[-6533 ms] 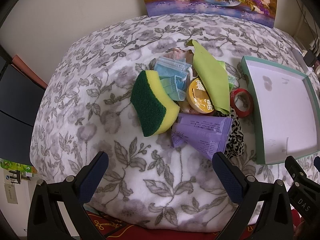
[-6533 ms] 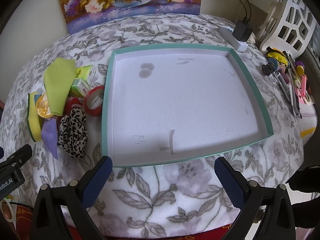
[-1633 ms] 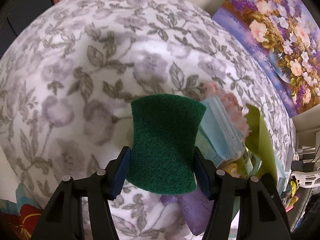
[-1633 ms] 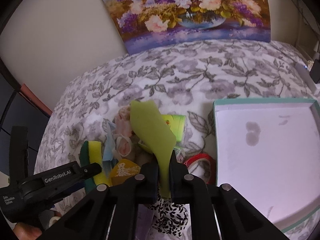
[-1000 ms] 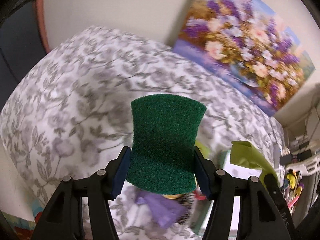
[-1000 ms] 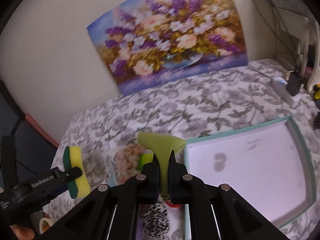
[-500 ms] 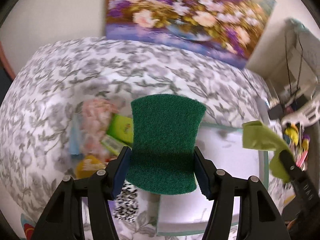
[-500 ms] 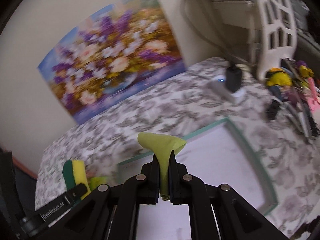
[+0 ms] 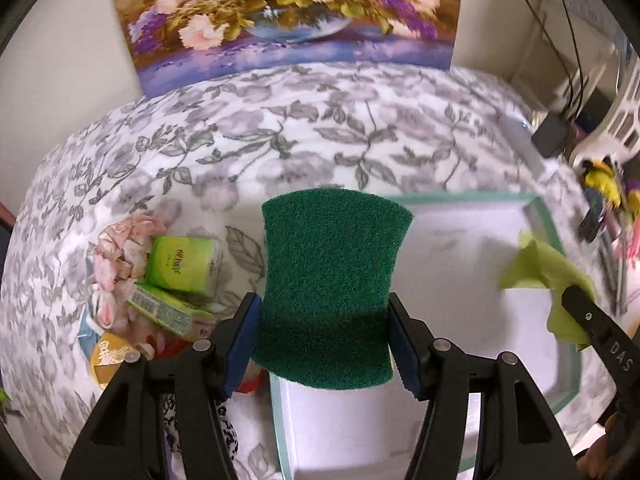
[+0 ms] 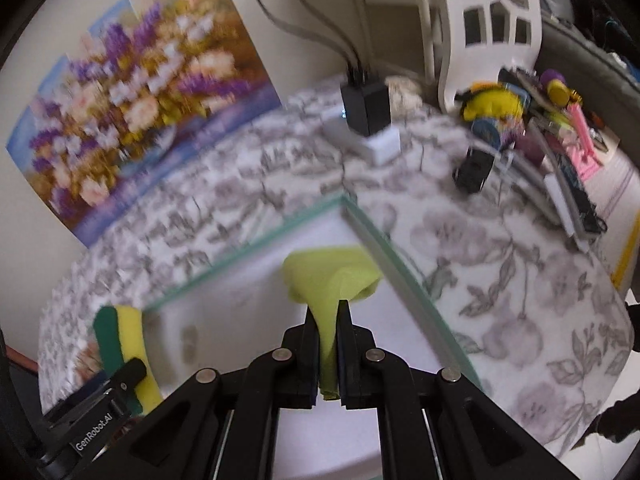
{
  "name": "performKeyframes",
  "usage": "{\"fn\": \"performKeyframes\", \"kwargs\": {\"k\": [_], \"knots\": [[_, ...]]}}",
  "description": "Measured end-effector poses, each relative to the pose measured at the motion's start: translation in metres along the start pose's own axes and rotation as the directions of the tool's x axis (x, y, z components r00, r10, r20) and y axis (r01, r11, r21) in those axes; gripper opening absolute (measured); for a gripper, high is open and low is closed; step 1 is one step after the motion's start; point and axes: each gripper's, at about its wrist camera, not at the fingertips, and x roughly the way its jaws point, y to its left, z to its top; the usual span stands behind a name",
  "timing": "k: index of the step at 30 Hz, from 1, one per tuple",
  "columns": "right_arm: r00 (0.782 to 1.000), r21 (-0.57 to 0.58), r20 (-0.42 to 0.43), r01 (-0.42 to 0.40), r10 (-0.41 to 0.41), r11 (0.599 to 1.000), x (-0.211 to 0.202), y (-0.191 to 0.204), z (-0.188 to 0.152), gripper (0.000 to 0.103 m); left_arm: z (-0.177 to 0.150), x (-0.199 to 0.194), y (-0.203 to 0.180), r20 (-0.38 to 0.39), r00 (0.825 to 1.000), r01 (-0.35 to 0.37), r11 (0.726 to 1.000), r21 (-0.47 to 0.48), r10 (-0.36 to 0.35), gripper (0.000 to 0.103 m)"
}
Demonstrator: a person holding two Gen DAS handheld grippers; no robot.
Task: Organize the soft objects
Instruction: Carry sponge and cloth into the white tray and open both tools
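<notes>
My left gripper (image 9: 322, 344) is shut on a green-and-yellow sponge (image 9: 334, 284) and holds it above the left edge of the white tray with a teal rim (image 9: 548, 220). The sponge also shows in the right wrist view (image 10: 122, 344). My right gripper (image 10: 329, 316) is shut on a lime green cloth (image 10: 330, 280) and holds it over the tray's far right corner (image 10: 352, 204). The cloth also shows in the left wrist view (image 9: 548, 276), over the tray's right side.
Left of the tray lies a pile: two green tissue packs (image 9: 182, 260), a pink scrunchie (image 9: 120, 248), a yellow round tin (image 9: 106, 358), a leopard-print item (image 9: 224, 432). A charger on a power strip (image 10: 366, 120) and stationery clutter (image 10: 540, 128) lie at the right. A flower painting (image 9: 288, 12) leans behind.
Both grippers have carried their loads from the pile on the left over to the tray. The sponge and the cloth stay gripped.
</notes>
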Motion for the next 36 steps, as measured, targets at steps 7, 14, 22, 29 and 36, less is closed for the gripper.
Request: {"fn": "performKeyframes", "kwargs": {"k": [7,14,22,29,36], "knots": [[0.991,-0.026,-0.125,0.041,-0.044,0.999,0.040,0.000,-0.019,0.010,-0.001,0.007,-0.005,-0.008,1.000,0.001,0.999,0.034,0.000,0.065],[0.982,-0.034,-0.177,0.062,-0.067,0.998,0.045,-0.001,-0.022,0.021,0.002,-0.001,-0.001,0.000,0.999,0.032,0.999,0.014,-0.032,0.087],[0.982,-0.047,-0.165,0.087,-0.094,0.995,0.026,-0.002,-0.013,0.063,0.007,-0.012,0.018,0.000,1.000,-0.005,0.998,-0.062,0.005,0.091],[0.981,-0.082,-0.158,0.103,-0.115,0.991,0.024,-0.001,-0.014,0.103,0.006,-0.008,0.048,-0.036,0.999,-0.044,0.983,-0.176,0.038,0.091],[0.977,-0.114,-0.156,0.131,-0.148,0.985,0.028,0.000,-0.019,0.103,0.004,-0.012,0.068,-0.012,0.999,-0.051,0.970,-0.236,0.049,0.100]]}}
